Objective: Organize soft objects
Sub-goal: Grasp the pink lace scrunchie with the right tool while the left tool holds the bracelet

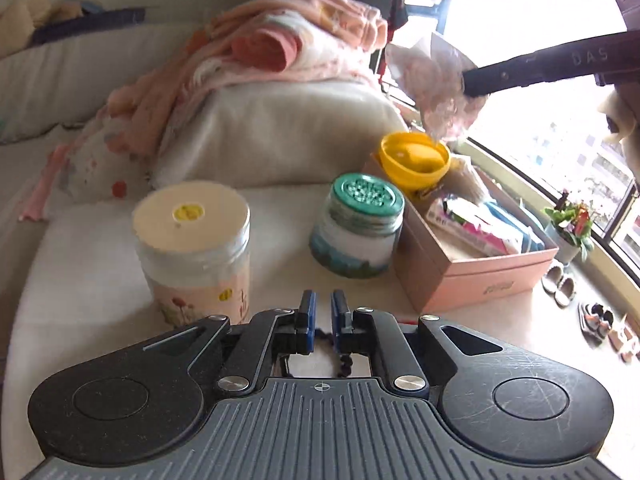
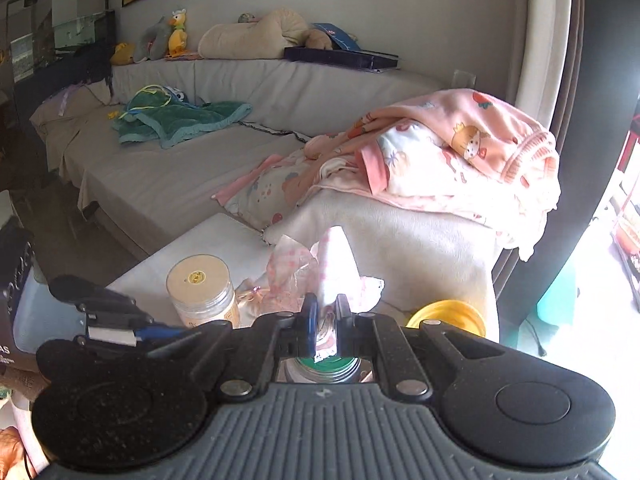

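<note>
Pink-and-white crinkly packet (image 2: 316, 276) is what the right gripper (image 2: 325, 312) has pinched between its blue pads, up off the surface, with the packet's loose end sticking up and forward past the fingertips. From the left wrist view you can see the same packet (image 1: 436, 84) hanging from that gripper's black fingers (image 1: 480, 80) well ahead and up to the right, above the yellow cup (image 1: 416, 160).

Left gripper (image 1: 323, 312) has its jaws pulled nearly together with just a thin slit between the pads. Something dark and beady (image 1: 346, 362) dangles right under them, but I can't tell if it's actually being held.

Just ahead and left of the left gripper sits a jar with a cream lid (image 1: 192, 248). Ahead and slightly right is a shorter jar with a green perforated lid (image 1: 360, 228), and touching or nearly touching that on its right is a pink cardboard box (image 1: 472, 268) with packets and bits inside. The yellow cup sits at the box's far end.

Beyond all that is a folded white blanket (image 1: 280, 132) with a pile of pink printed clothes (image 1: 288, 44) on top. In the right wrist view, far off to the left on the grey sofa (image 2: 168, 176), lies a teal blanket (image 2: 176, 120).
</note>
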`<action>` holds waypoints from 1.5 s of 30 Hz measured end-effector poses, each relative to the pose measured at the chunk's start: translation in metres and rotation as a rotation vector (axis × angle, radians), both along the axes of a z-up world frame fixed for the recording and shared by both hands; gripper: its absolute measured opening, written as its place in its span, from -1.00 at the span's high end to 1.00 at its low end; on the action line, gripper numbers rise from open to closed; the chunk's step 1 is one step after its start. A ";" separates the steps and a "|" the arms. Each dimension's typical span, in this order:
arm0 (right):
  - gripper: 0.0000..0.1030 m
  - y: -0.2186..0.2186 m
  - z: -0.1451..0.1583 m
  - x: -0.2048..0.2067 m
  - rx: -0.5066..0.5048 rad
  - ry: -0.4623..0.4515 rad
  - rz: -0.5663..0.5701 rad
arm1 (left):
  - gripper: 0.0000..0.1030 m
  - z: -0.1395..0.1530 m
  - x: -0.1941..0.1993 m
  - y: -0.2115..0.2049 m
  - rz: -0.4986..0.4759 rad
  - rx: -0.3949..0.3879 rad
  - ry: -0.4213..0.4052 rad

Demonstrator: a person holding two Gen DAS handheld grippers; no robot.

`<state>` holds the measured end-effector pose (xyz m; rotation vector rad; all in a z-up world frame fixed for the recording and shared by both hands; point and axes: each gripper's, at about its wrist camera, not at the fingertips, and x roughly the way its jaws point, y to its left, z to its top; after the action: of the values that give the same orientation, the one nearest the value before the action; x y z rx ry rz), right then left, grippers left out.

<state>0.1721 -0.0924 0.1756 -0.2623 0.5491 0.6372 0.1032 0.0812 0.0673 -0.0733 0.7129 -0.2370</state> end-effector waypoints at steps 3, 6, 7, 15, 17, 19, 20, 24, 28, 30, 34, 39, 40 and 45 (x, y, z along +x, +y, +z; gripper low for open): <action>0.84 0.008 -0.010 0.011 0.023 0.024 0.014 | 0.77 -0.019 0.000 -0.006 0.009 0.084 0.018; 0.84 0.030 -0.025 0.025 0.002 0.045 0.023 | 0.69 -0.030 -0.001 -0.009 0.001 0.153 0.038; 0.84 0.040 -0.030 0.030 -0.008 0.052 0.027 | 0.69 -0.032 -0.001 -0.008 -0.001 0.165 0.046; 0.83 0.105 -0.076 0.100 -0.117 0.268 -0.010 | 0.63 -0.050 0.003 -0.001 -0.009 0.150 0.088; 0.79 0.115 -0.088 0.114 -0.149 0.363 -0.014 | 0.57 -0.052 0.003 0.001 -0.012 0.112 0.078; 0.66 0.119 -0.092 0.122 -0.155 0.427 -0.035 | 0.47 -0.054 0.000 0.002 -0.013 0.084 0.059; 0.61 0.120 -0.091 0.125 -0.152 0.444 -0.040 | 0.44 -0.056 -0.003 0.001 -0.024 0.089 0.036; 0.27 0.129 -0.072 0.126 -0.164 0.415 -0.067 | 0.64 -0.062 -0.013 0.000 -0.038 0.090 -0.043; 0.05 0.155 -0.061 0.130 -0.161 0.462 -0.016 | 0.80 -0.064 -0.010 0.016 -0.059 -0.041 -0.022; 0.05 0.172 -0.063 0.141 -0.157 0.522 0.003 | 0.82 -0.066 -0.009 0.027 -0.054 -0.115 -0.007; 0.05 0.194 -0.078 0.165 -0.156 0.623 0.026 | 0.83 -0.071 -0.009 0.040 -0.056 -0.222 0.014; 0.05 0.214 -0.109 0.195 -0.213 0.716 -0.054 | 0.84 -0.074 -0.007 0.046 -0.075 -0.287 0.026; 0.05 0.218 -0.116 0.198 -0.222 0.741 -0.067 | 0.84 -0.074 -0.007 0.047 -0.078 -0.294 0.026; 0.04 0.229 -0.141 0.206 -0.288 0.779 -0.103 | 0.84 -0.075 -0.007 0.049 -0.079 -0.308 0.027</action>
<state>0.3784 0.1364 0.0346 -0.2487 1.3999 0.5465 0.0964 0.1298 -0.0077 -0.3429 0.7029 -0.4210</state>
